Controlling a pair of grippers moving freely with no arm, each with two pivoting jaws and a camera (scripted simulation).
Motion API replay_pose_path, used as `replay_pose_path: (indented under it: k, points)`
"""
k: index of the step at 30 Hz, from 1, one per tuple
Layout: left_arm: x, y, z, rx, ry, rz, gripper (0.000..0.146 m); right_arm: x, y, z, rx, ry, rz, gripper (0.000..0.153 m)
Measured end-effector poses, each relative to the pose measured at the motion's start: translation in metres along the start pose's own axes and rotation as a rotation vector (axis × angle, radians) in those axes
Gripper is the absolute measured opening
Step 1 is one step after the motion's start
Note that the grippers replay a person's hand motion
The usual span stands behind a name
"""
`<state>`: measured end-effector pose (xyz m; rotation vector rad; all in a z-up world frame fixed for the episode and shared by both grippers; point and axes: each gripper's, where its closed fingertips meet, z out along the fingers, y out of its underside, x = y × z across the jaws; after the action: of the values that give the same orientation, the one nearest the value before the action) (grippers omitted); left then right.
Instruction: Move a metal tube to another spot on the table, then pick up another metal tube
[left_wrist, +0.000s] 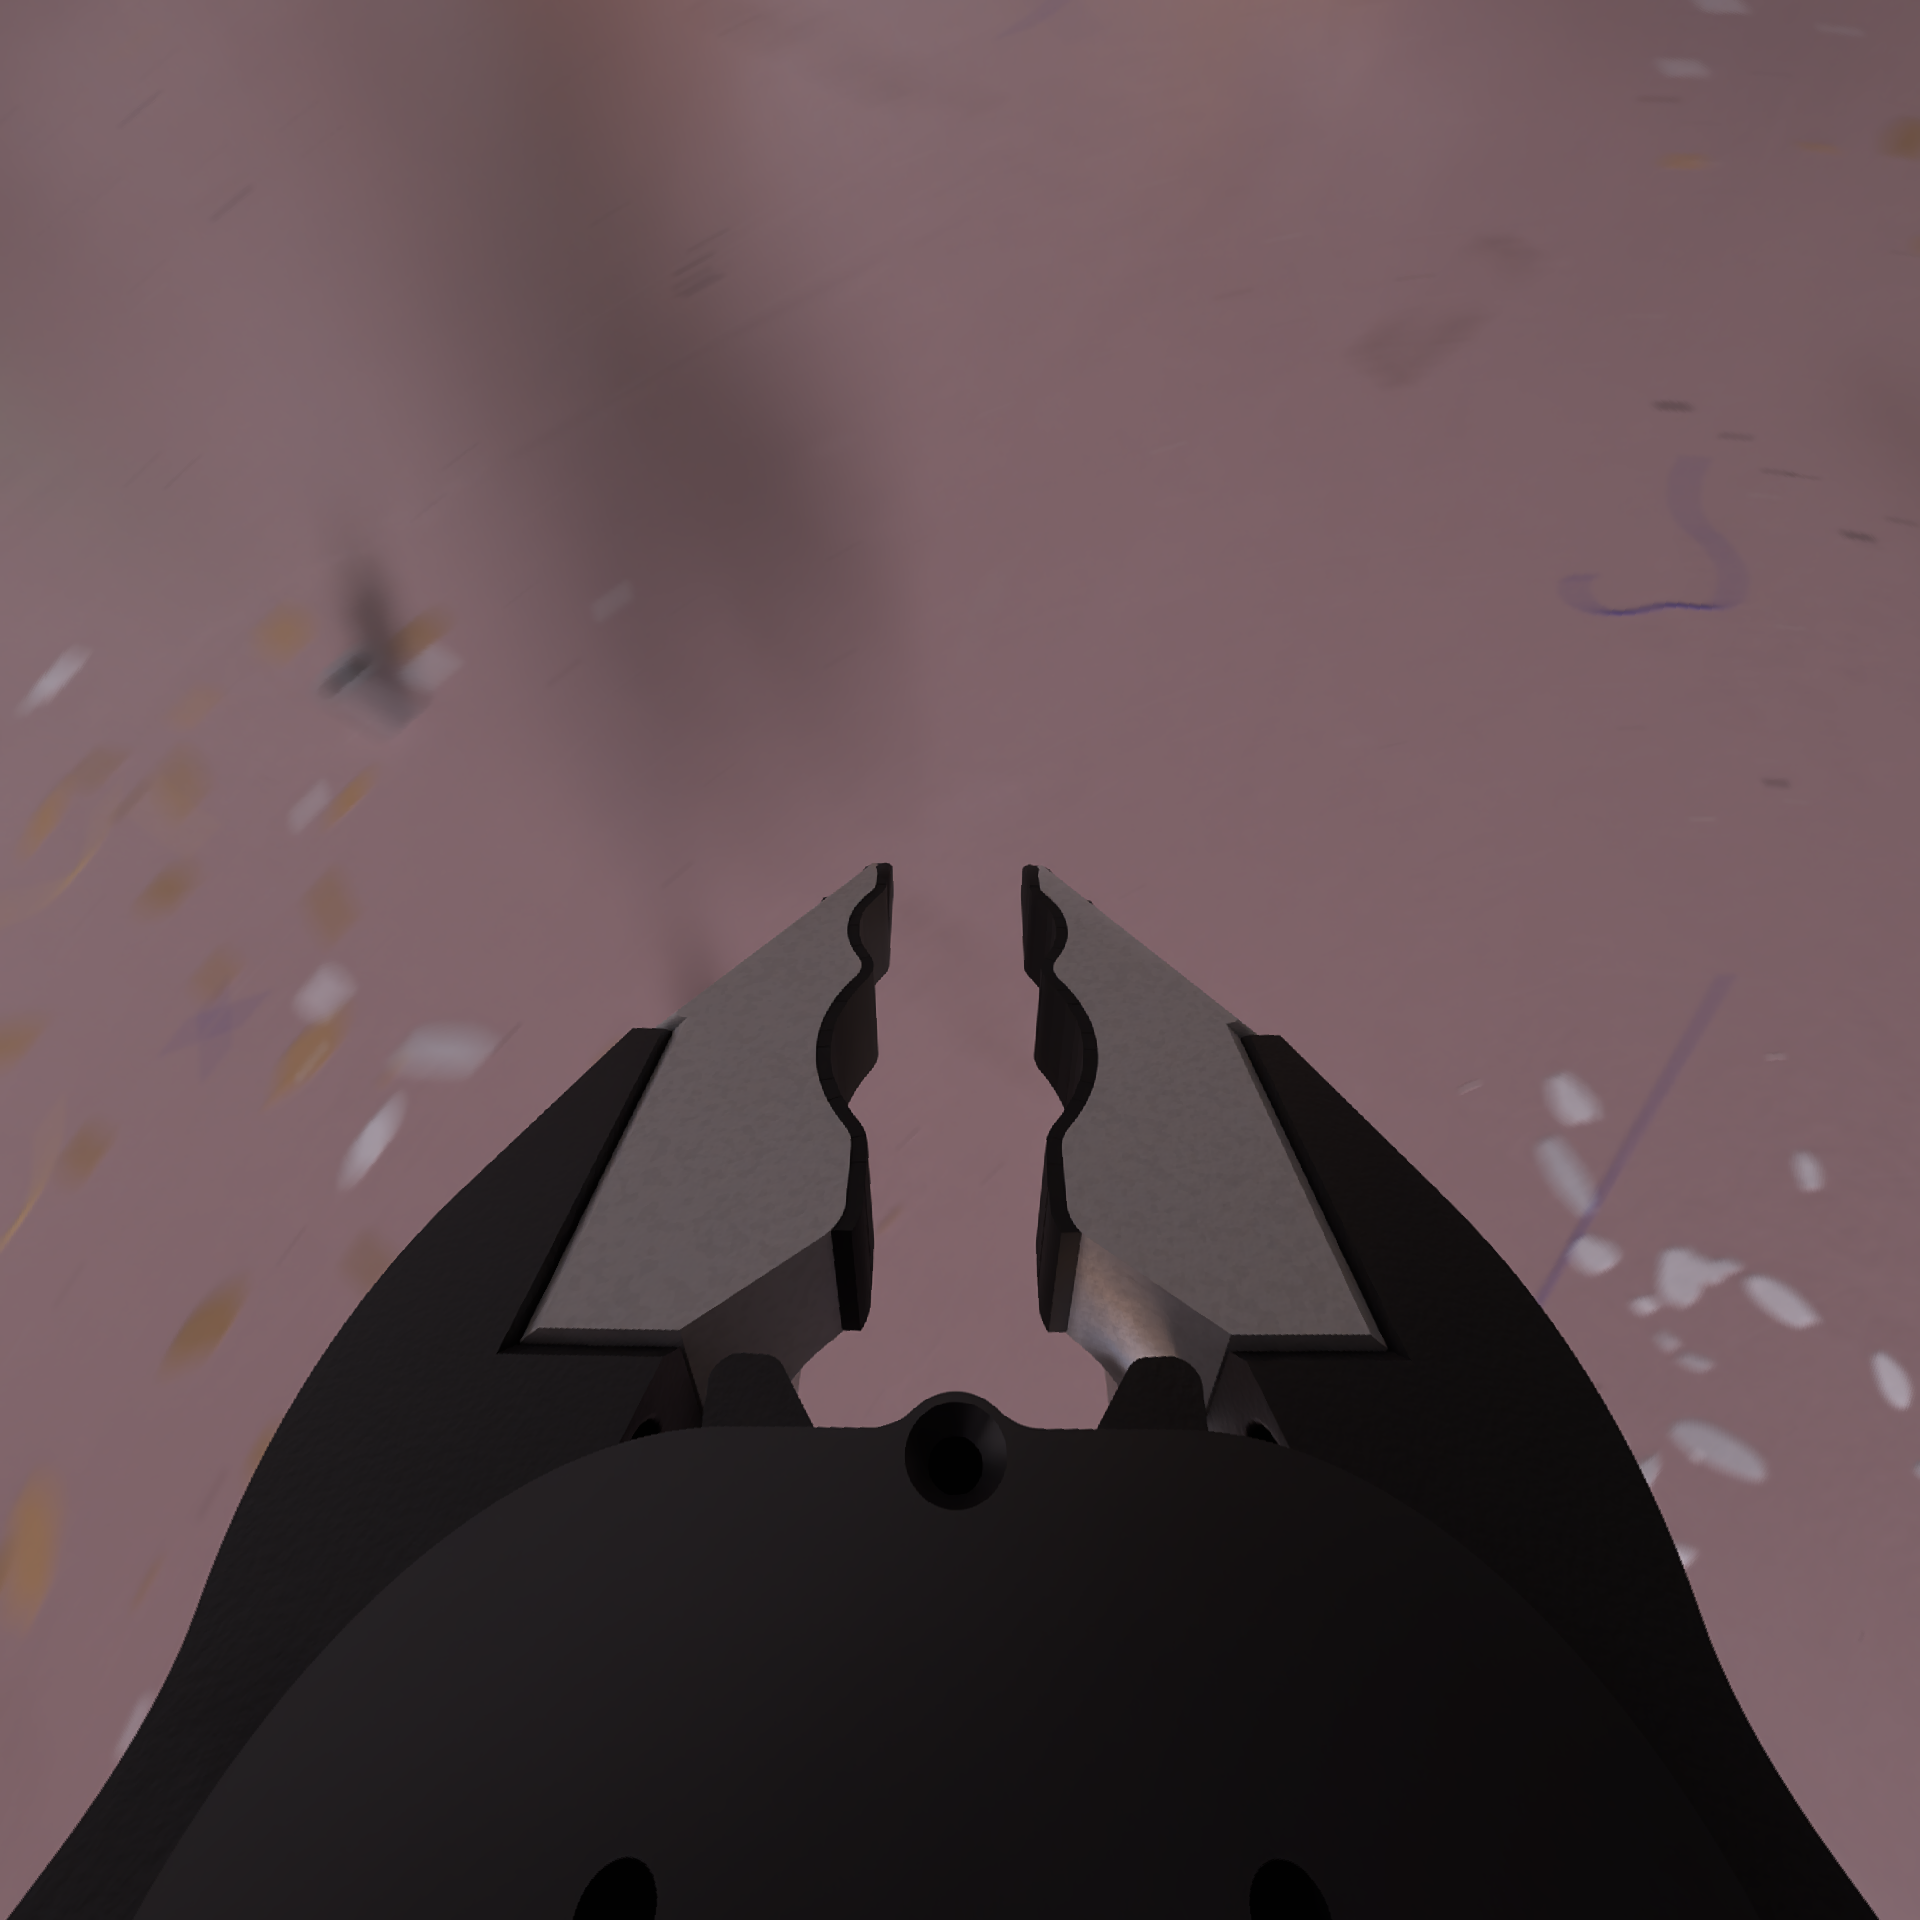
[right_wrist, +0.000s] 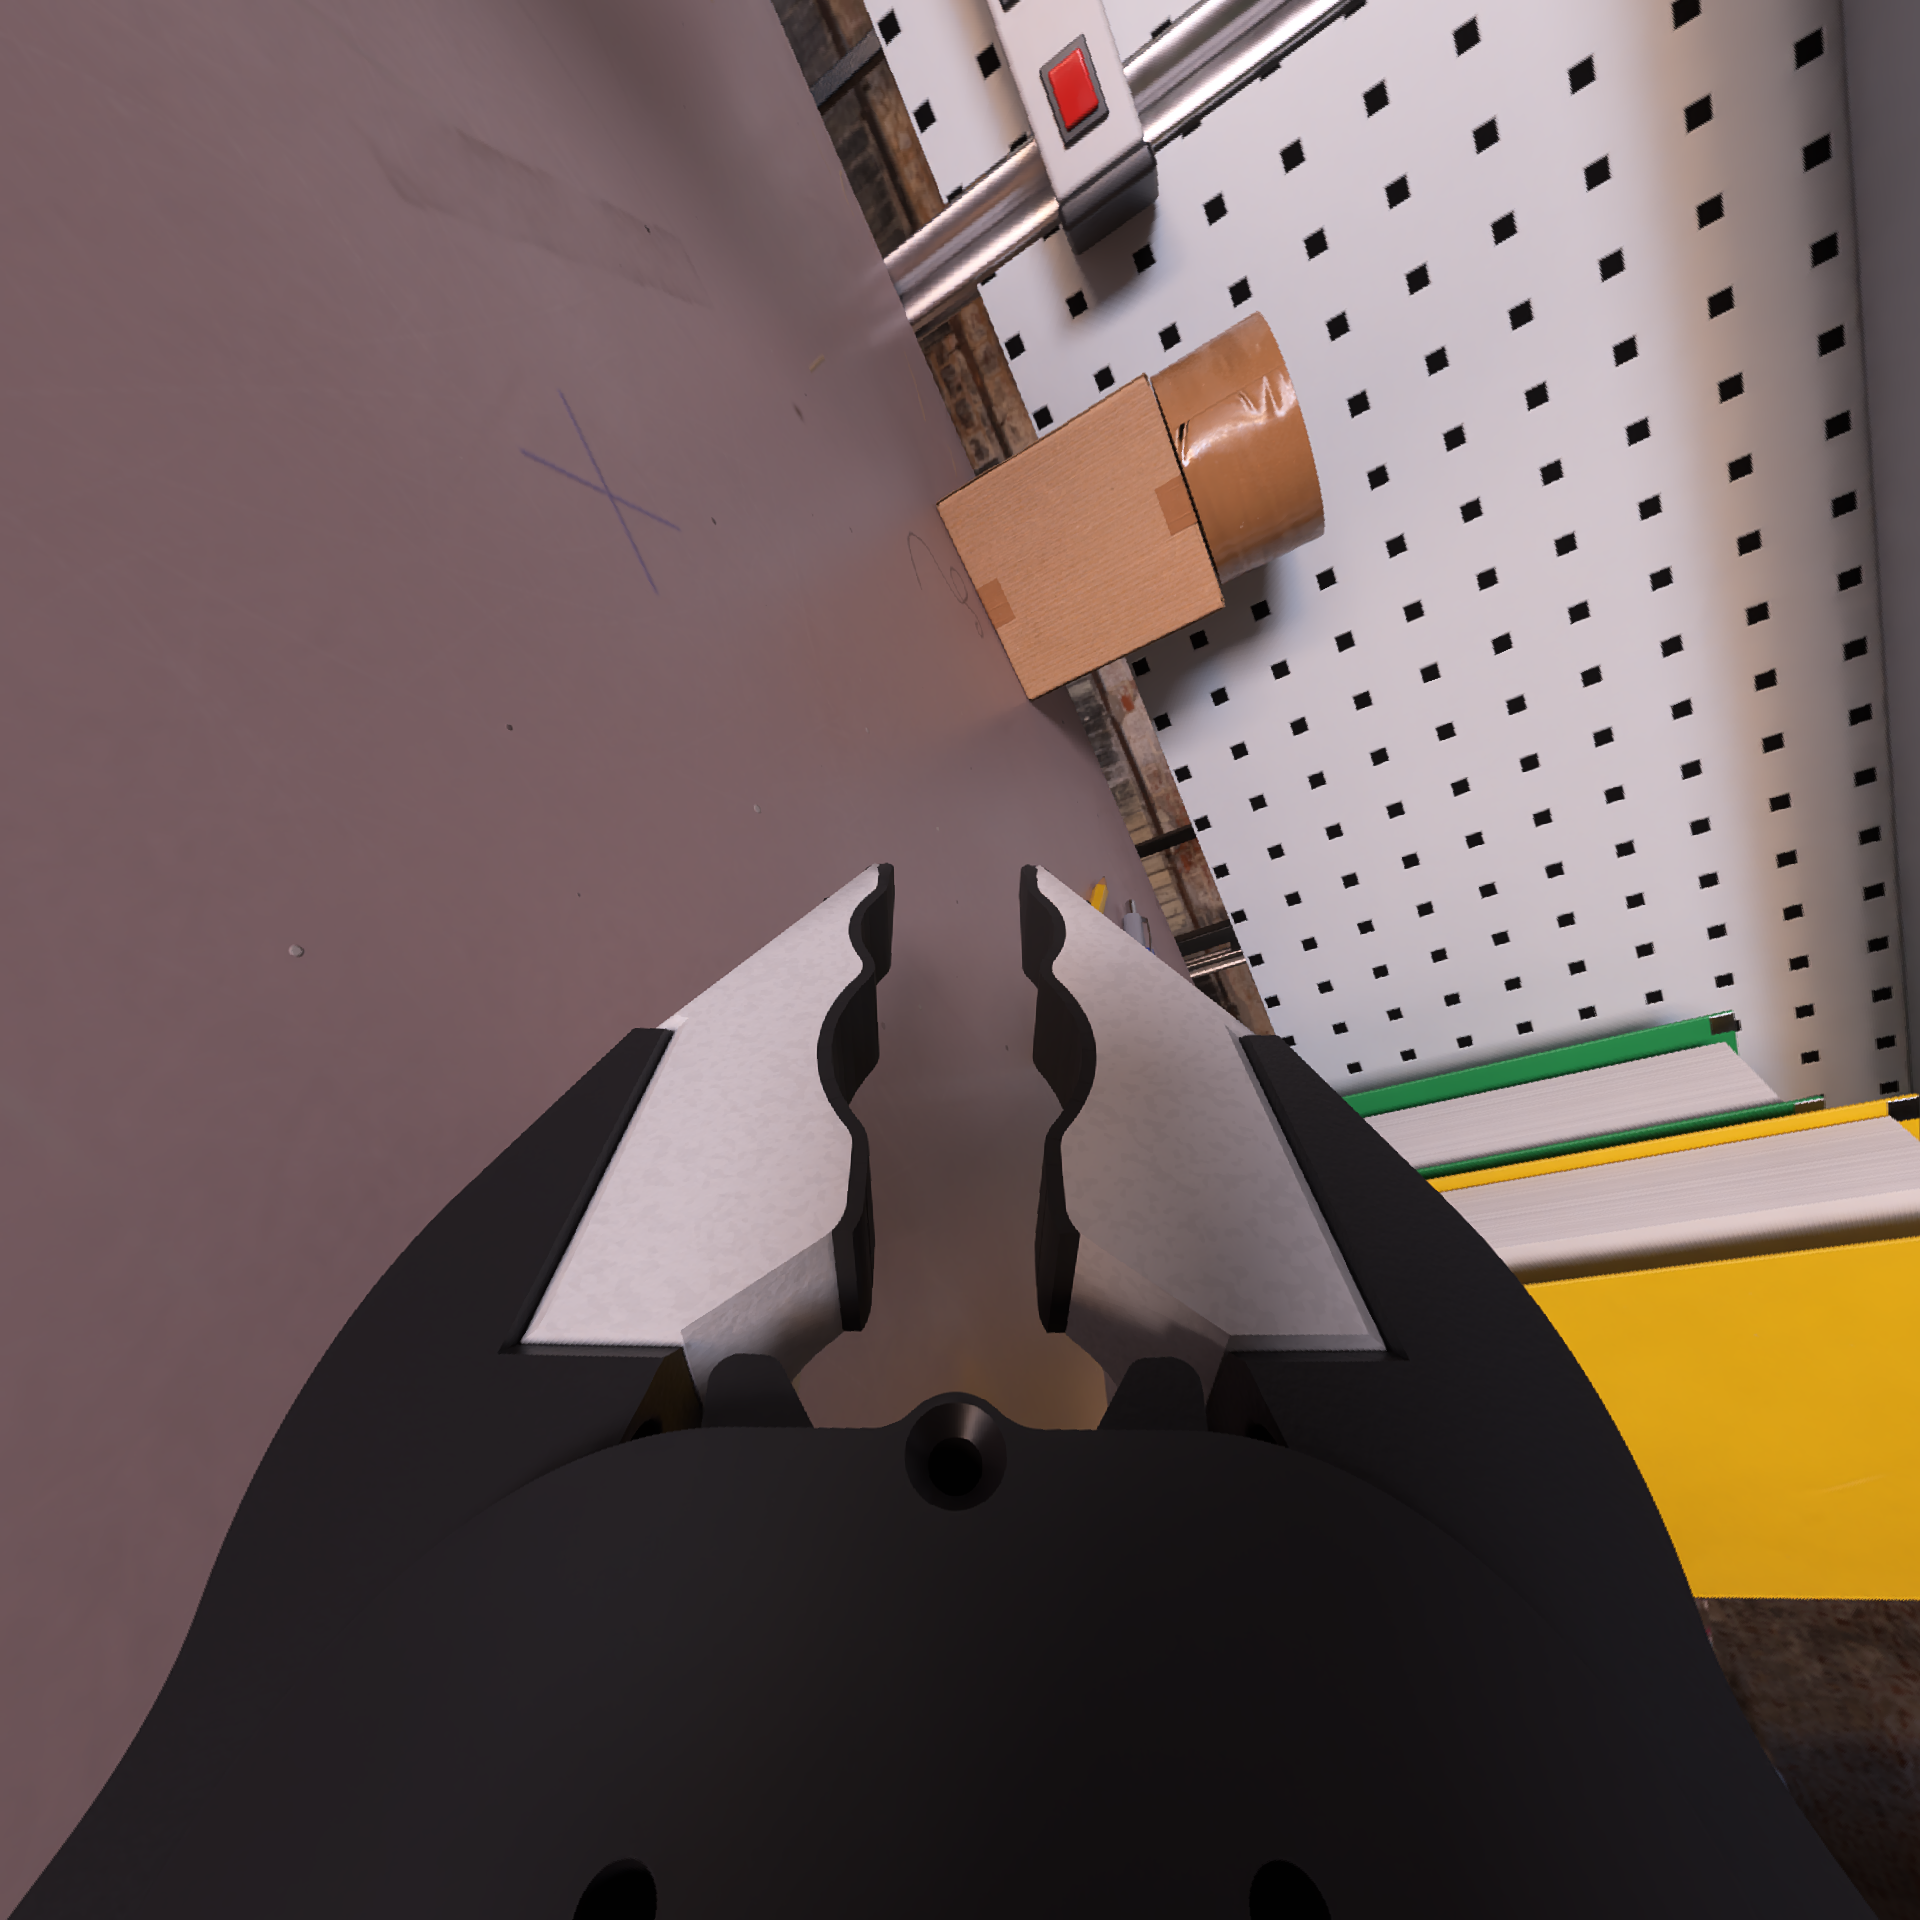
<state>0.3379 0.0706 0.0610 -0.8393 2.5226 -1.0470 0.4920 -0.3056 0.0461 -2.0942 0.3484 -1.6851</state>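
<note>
No loose metal tube shows in either view. My left gripper (left_wrist: 958, 883) points down close over the mauve table top (left_wrist: 1299, 540); its jaws stand a little apart with nothing between them. My right gripper (right_wrist: 958, 883) is rolled on its side, with the table (right_wrist: 312, 675) to its left; its jaws also stand a little apart and empty. Two shiny metal bars (right_wrist: 966, 234) run behind a white switch box (right_wrist: 1086, 114) at the table's far edge. I cannot tell whether they are fixed.
A cardboard box (right_wrist: 1081, 540) sits at the table's far edge with a brown tape roll (right_wrist: 1247, 447) against it. A white pegboard (right_wrist: 1558, 675) stands behind. A green book (right_wrist: 1538, 1081) and a yellow book (right_wrist: 1714, 1351) lie at the right. Paint specks (left_wrist: 436, 1049) and a dark shadow (left_wrist: 717, 447) mark the table.
</note>
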Motion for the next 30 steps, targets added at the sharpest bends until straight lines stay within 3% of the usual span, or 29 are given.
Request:
replay_pose_path:
  k: [4,8,10,13,16,19,28,30]
  points:
    - [0.088,-0.021,0.061,-0.01,0.104,0.268,0.025,0.0,0.0,0.0,-0.003,-0.001,-0.001,0.024]
    - [0.109,-0.025,0.091,-0.007,0.078,0.278,0.026,-0.001,0.0,0.0,-0.002,-0.005,-0.007,0.024]
    - [0.099,-0.03,0.085,0.021,0.041,0.264,0.037,-0.001,0.0,0.0,0.001,-0.002,-0.004,0.024]
    - [0.054,-0.025,0.053,0.041,-0.096,0.186,0.038,0.001,-0.001,-0.001,0.006,0.002,0.005,0.024]
    - [-0.005,0.011,0.015,-0.062,-0.282,0.057,0.036,0.0,-0.001,-0.001,0.007,-0.001,0.006,0.024]
    - [-0.038,0.053,-0.008,-0.205,-0.372,-0.012,0.036,0.0,-0.001,-0.001,0.008,-0.004,0.007,0.024]
    - [-0.054,0.072,-0.005,-0.242,-0.329,-0.068,0.036,-0.002,0.0,0.0,0.003,-0.011,-0.001,0.024]
    - [-0.054,0.074,-0.003,-0.252,-0.316,-0.065,0.02,-0.002,0.0,0.0,0.002,-0.011,-0.002,0.024]
